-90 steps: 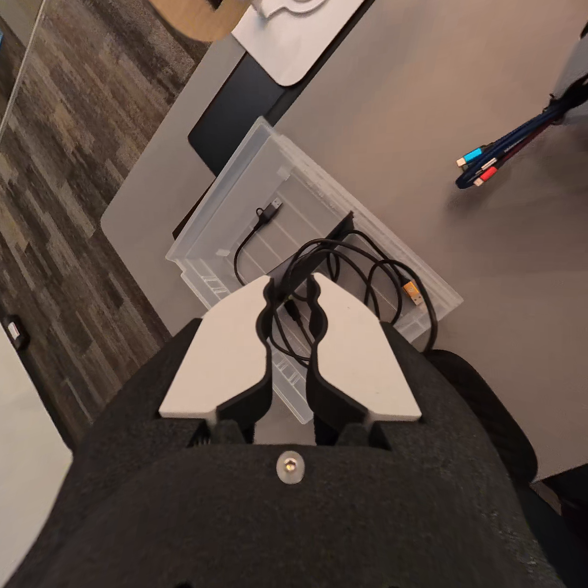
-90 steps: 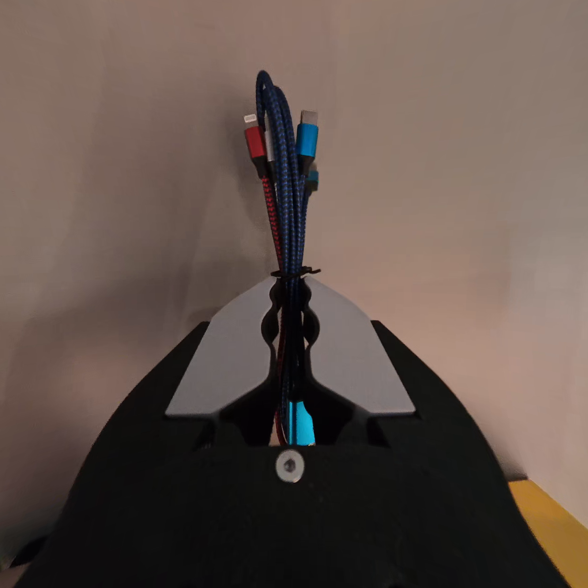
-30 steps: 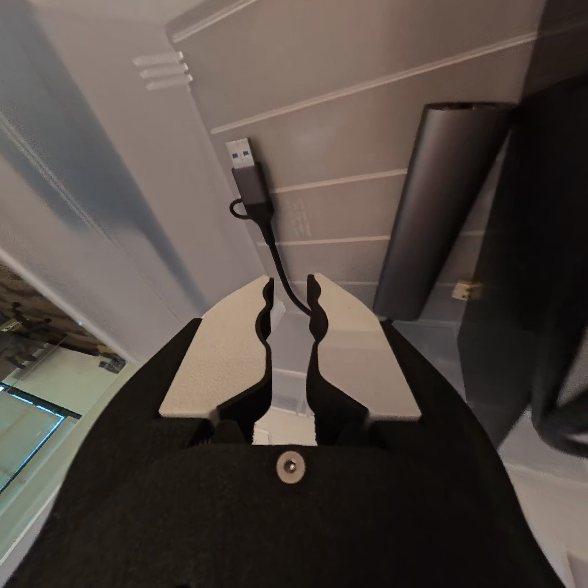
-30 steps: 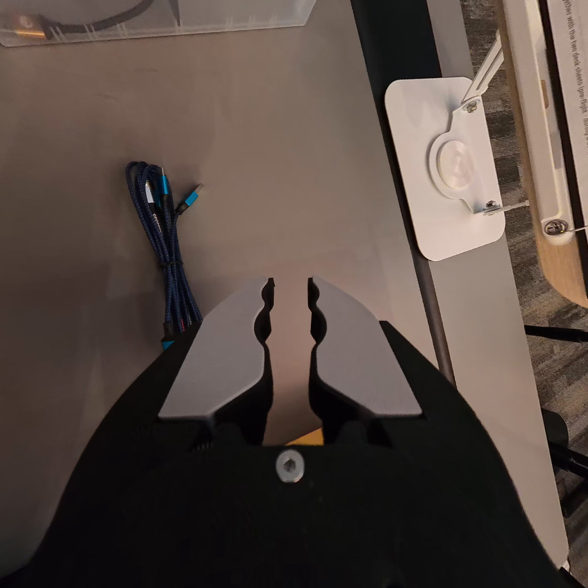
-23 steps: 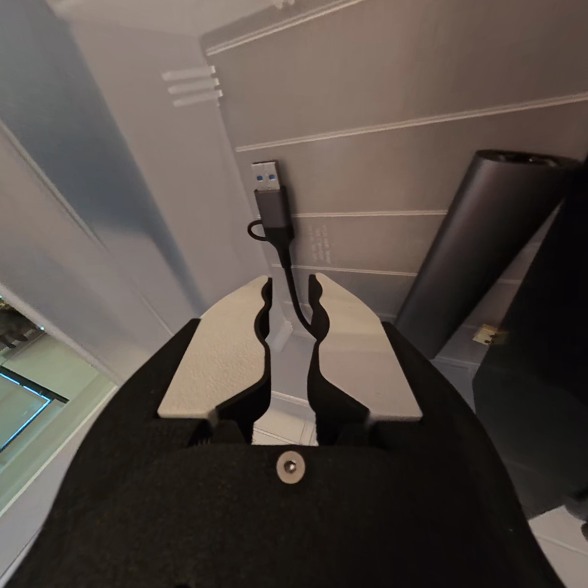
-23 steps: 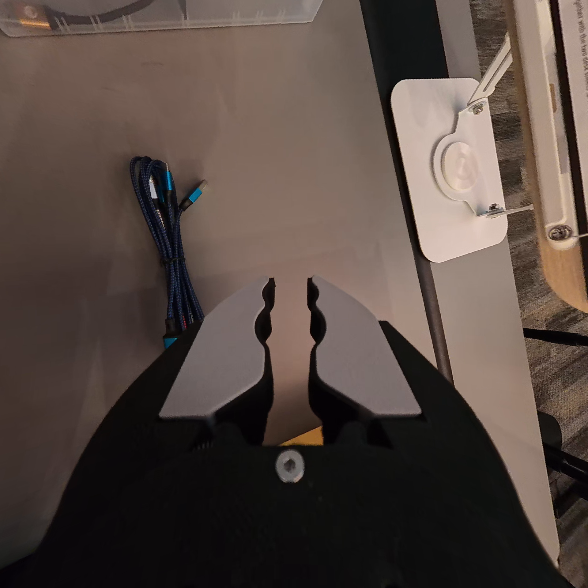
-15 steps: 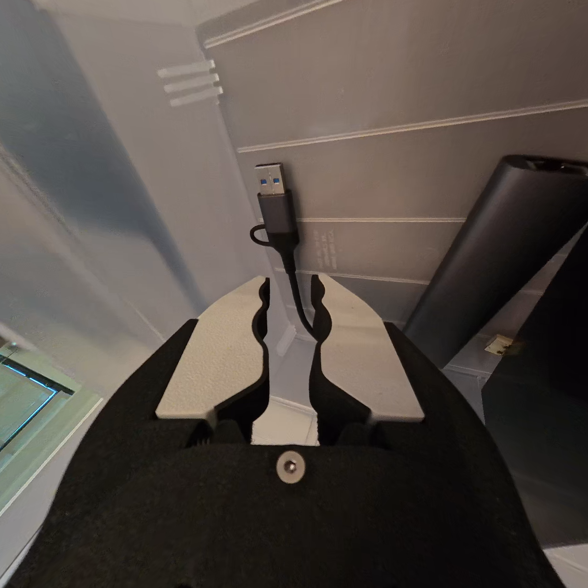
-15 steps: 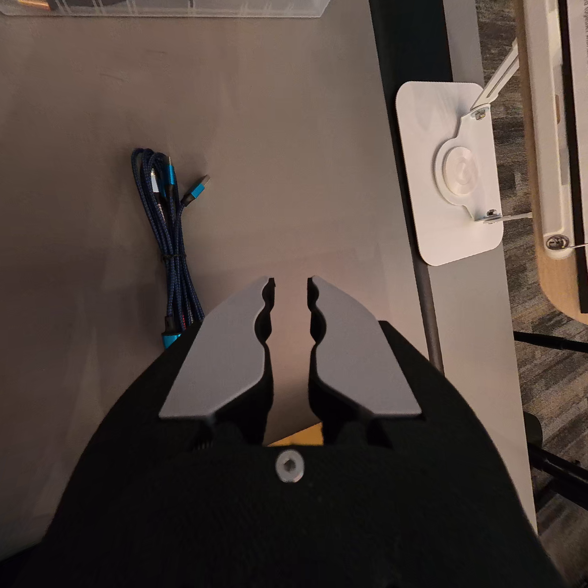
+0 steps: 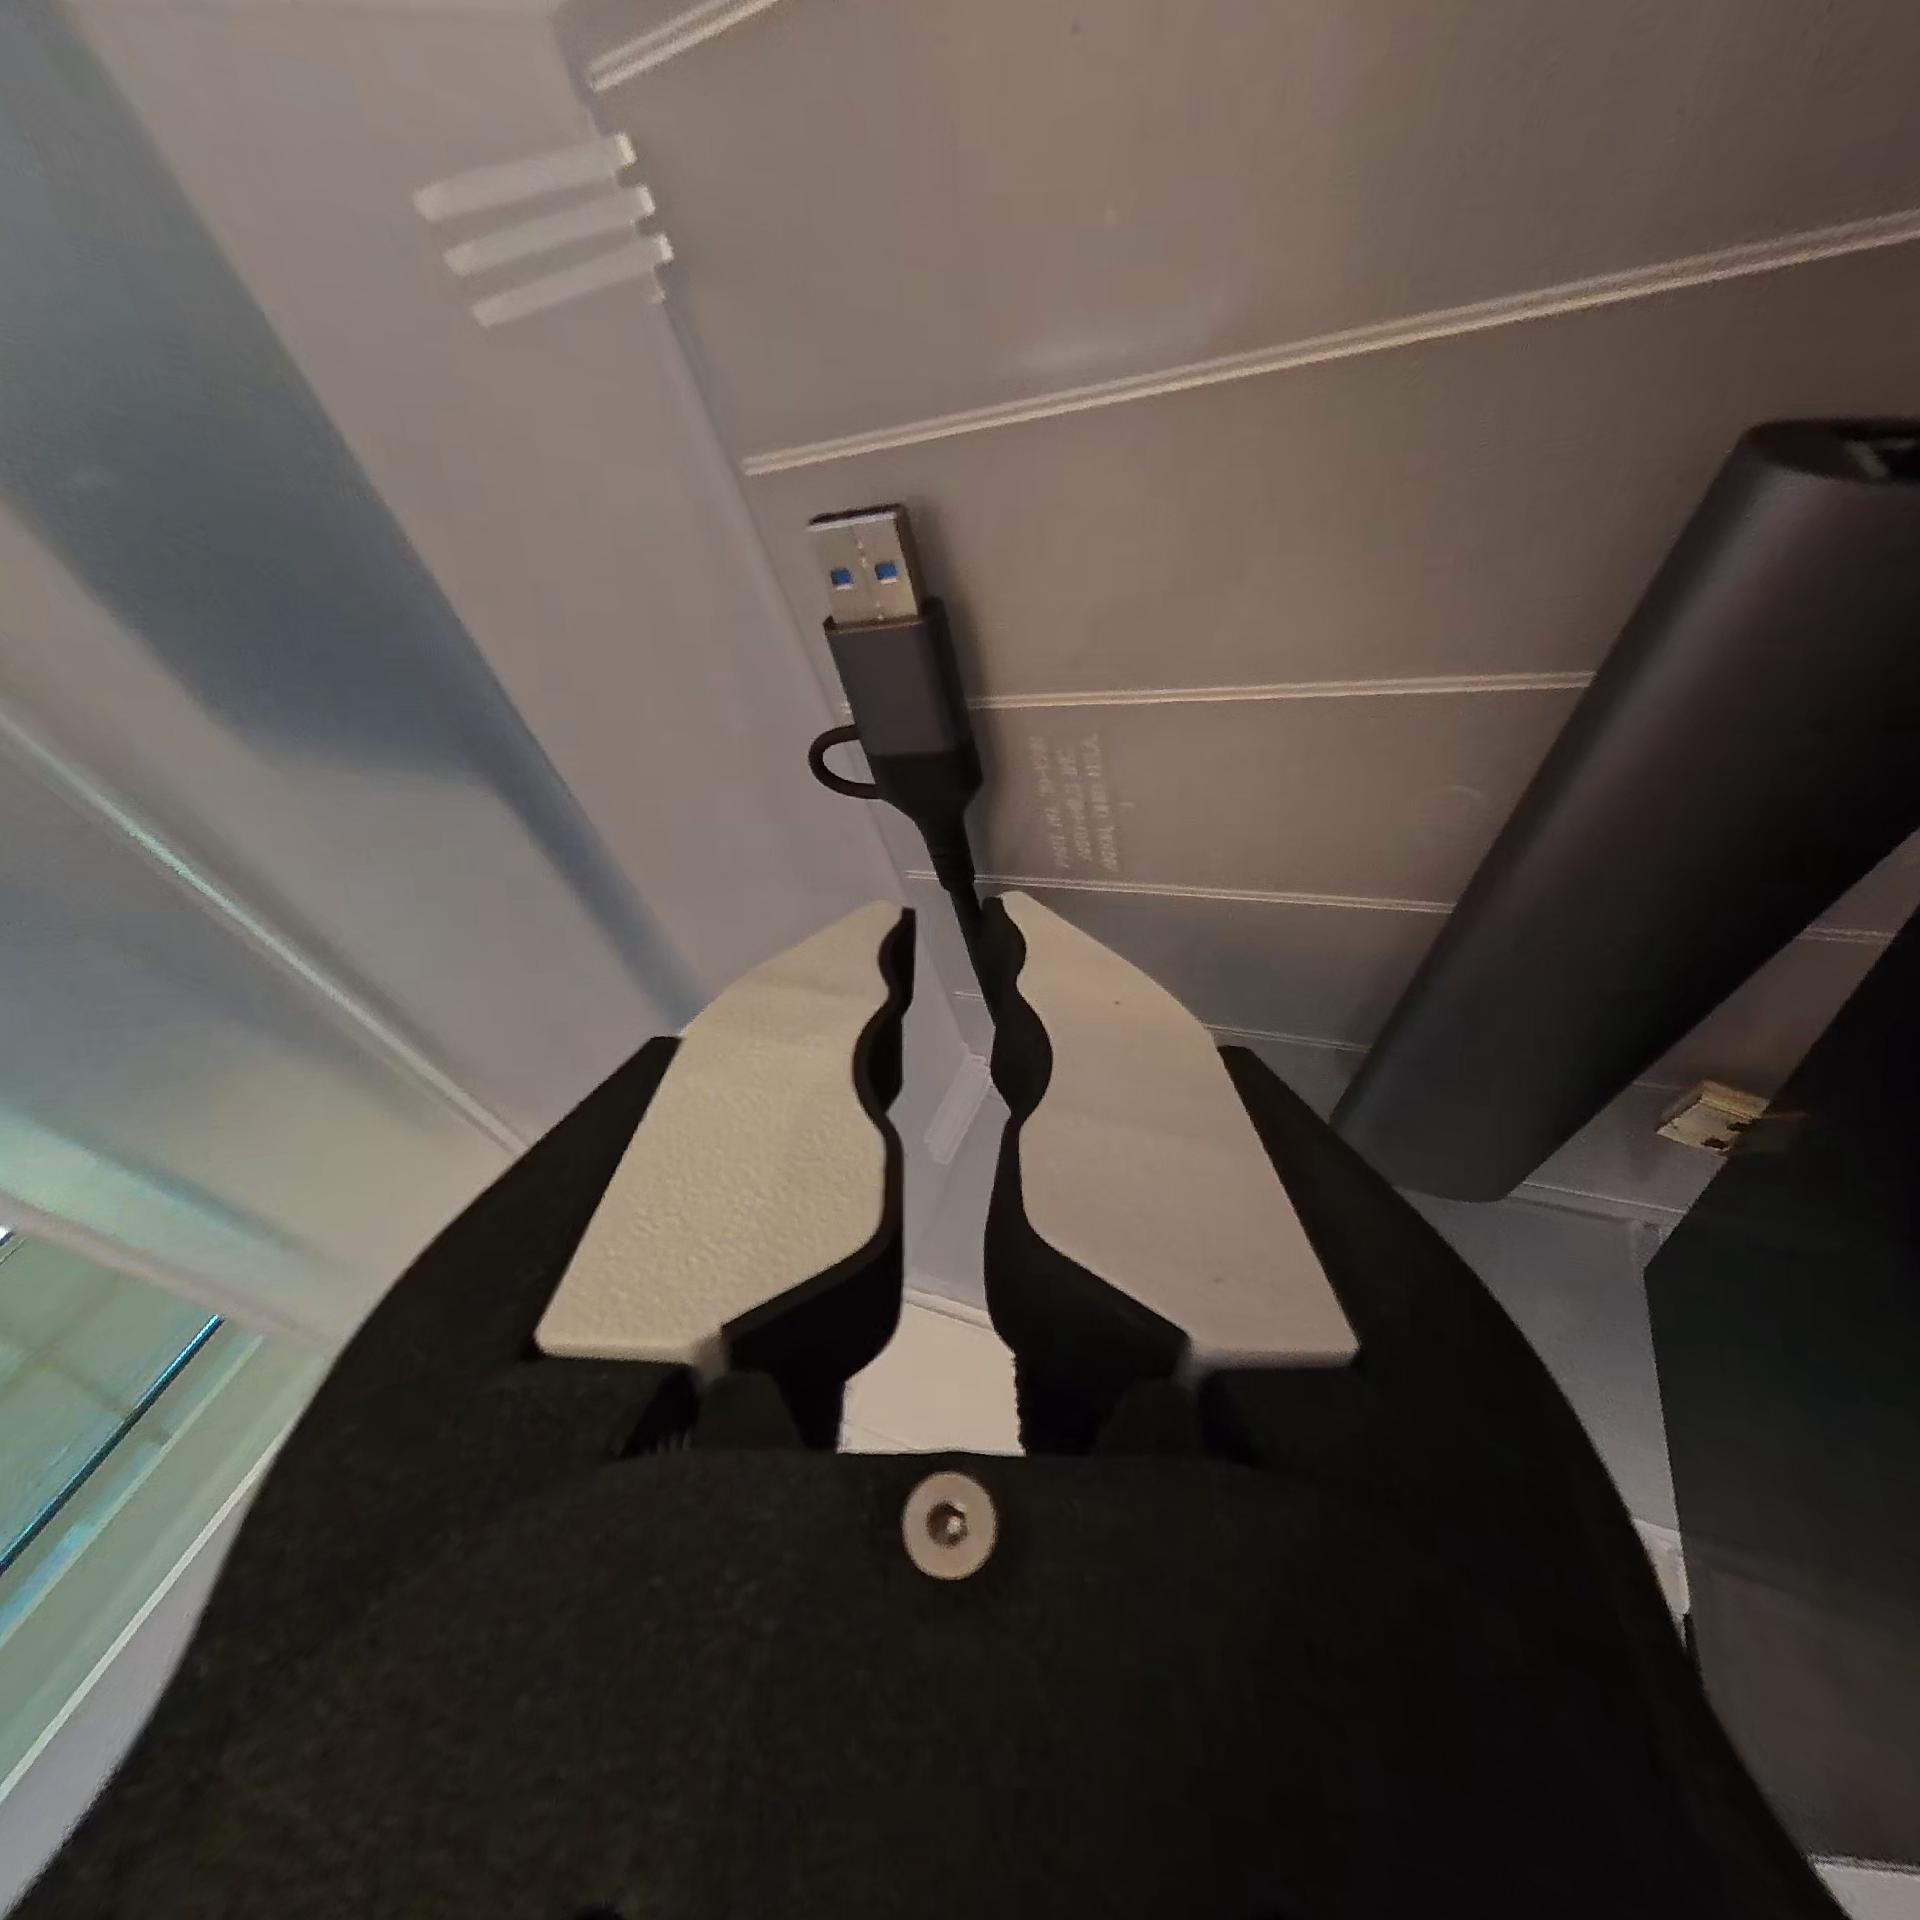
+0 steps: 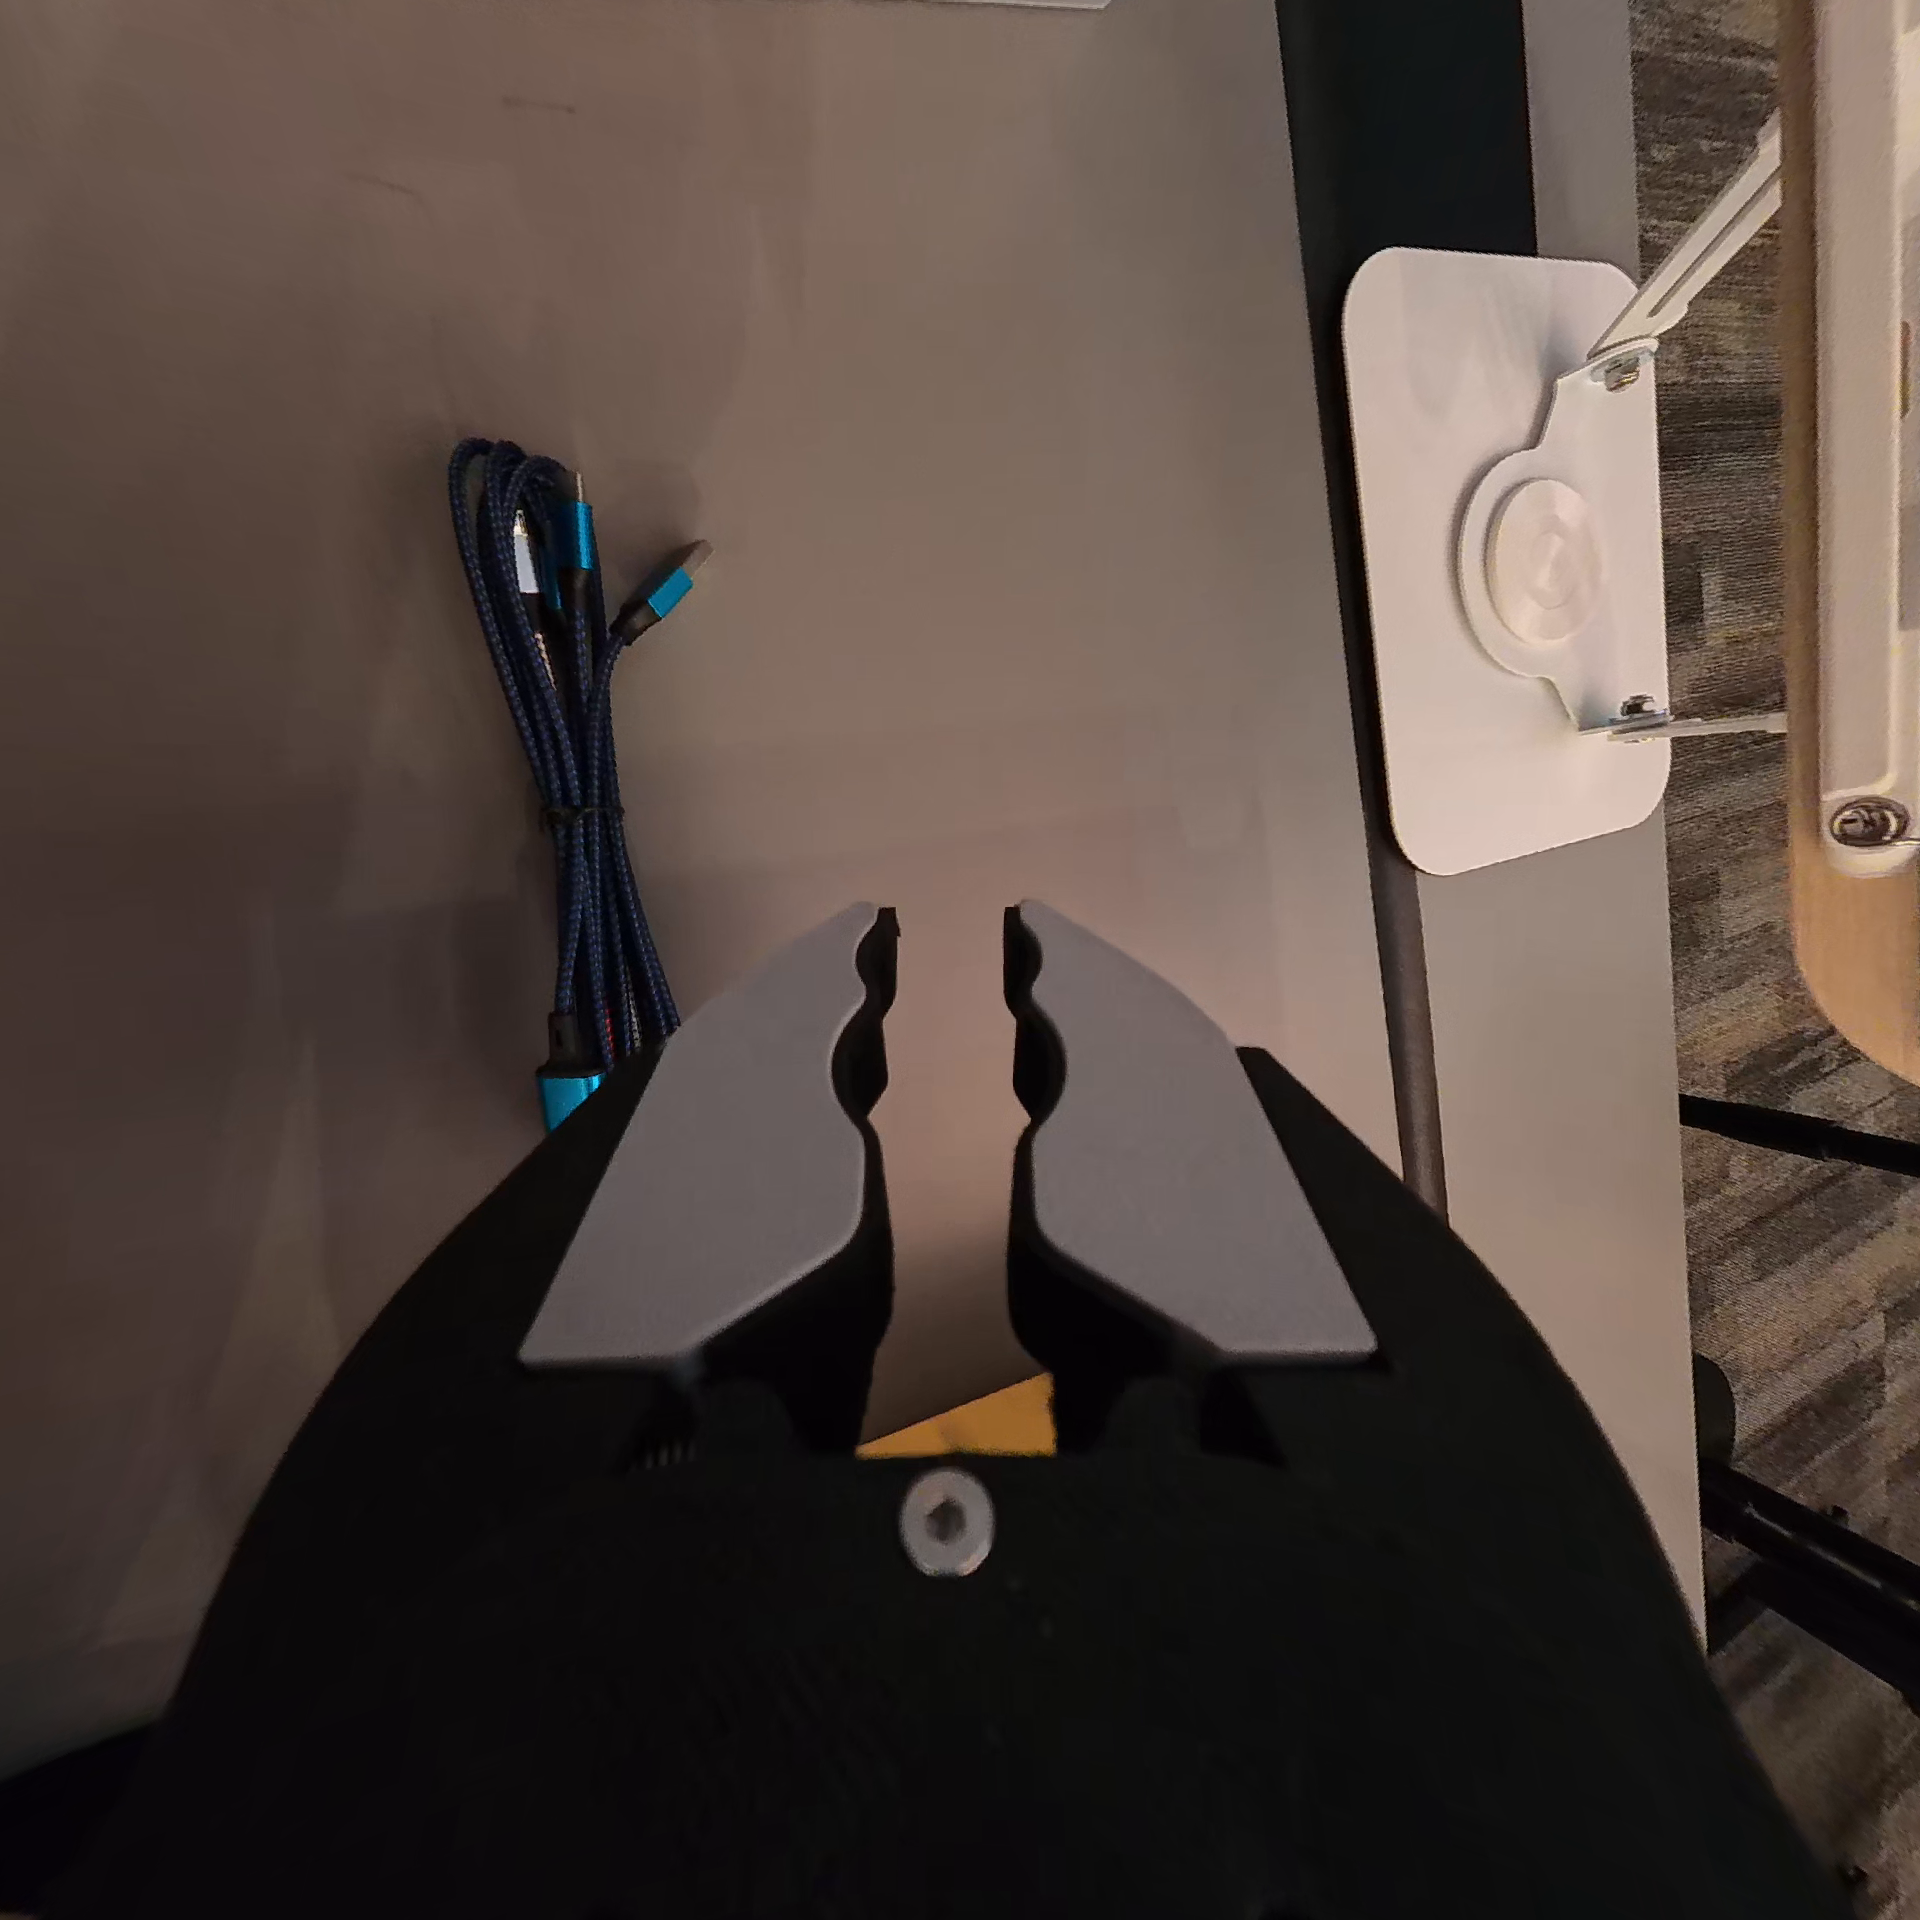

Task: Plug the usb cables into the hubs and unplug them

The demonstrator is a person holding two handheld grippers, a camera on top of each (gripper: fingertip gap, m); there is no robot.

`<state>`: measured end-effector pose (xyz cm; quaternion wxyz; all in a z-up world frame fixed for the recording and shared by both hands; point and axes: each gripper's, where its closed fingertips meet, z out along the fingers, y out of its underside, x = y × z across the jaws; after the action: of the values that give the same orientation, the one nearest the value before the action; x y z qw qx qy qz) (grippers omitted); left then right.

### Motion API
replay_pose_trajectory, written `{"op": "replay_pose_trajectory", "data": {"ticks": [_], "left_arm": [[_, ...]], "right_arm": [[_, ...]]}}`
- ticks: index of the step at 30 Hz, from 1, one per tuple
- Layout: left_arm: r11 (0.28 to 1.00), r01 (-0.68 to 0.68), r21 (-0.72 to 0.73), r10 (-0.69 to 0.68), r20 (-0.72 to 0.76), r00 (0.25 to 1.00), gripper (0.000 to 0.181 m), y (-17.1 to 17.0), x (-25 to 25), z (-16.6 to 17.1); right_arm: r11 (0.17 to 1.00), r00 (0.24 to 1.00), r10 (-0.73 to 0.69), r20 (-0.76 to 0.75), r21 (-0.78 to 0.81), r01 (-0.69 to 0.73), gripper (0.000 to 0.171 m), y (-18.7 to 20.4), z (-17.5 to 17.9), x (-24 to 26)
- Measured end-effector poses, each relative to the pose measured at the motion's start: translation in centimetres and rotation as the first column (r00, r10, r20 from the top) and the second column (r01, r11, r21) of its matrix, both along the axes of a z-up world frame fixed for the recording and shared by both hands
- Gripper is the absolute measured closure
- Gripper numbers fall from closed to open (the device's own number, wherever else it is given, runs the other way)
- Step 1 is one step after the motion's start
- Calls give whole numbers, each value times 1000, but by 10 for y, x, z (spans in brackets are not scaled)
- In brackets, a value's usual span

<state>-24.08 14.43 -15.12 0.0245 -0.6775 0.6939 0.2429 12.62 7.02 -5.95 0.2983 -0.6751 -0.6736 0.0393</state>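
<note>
Closer now than half second back, my left gripper (image 9: 948,914) fingers spread around black USB cable (image 9: 961,883) inside clear bin (image 9: 1247,312), grey hub (image 9: 1621,831) just beside. My right gripper (image 10: 948,920) fingers spread, empty, over counter (image 10: 935,416); blue braided cables (image 10: 582,748) lie left.

We hold the left gripper (image 9: 948,914) with its jaws parted by a narrow gap, nothing clamped. Our right gripper (image 10: 948,920) is poised above the desk (image 10: 935,416), pointing down at it, jaws likewise a narrow gap apart and empty. White finger plates, black bodies.
</note>
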Motion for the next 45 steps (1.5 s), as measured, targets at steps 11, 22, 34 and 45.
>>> {"op": "replay_pose_trajectory", "data": {"ticks": [11,22,34,45], "left_arm": [[999,44,11,-43,-19,999,177,-2,-1,-1],[996,83,24,-82,-36,996,177,-3,-2,-1],[994,103,26,-101,-65,993,177,-6,-1,2],[991,123,47,-117,-105,987,177,-4,-4,10]], "right_arm": [[1000,1000,4,2,1,-4,151,0,1,1],[1000,1000,7,19,-1,-7,151,1,-3,1],[1000,999,9,36,-10,-9,151,0,-7,2],[1000,999,6,41,-14,-5,151,1,-9,3]]}}
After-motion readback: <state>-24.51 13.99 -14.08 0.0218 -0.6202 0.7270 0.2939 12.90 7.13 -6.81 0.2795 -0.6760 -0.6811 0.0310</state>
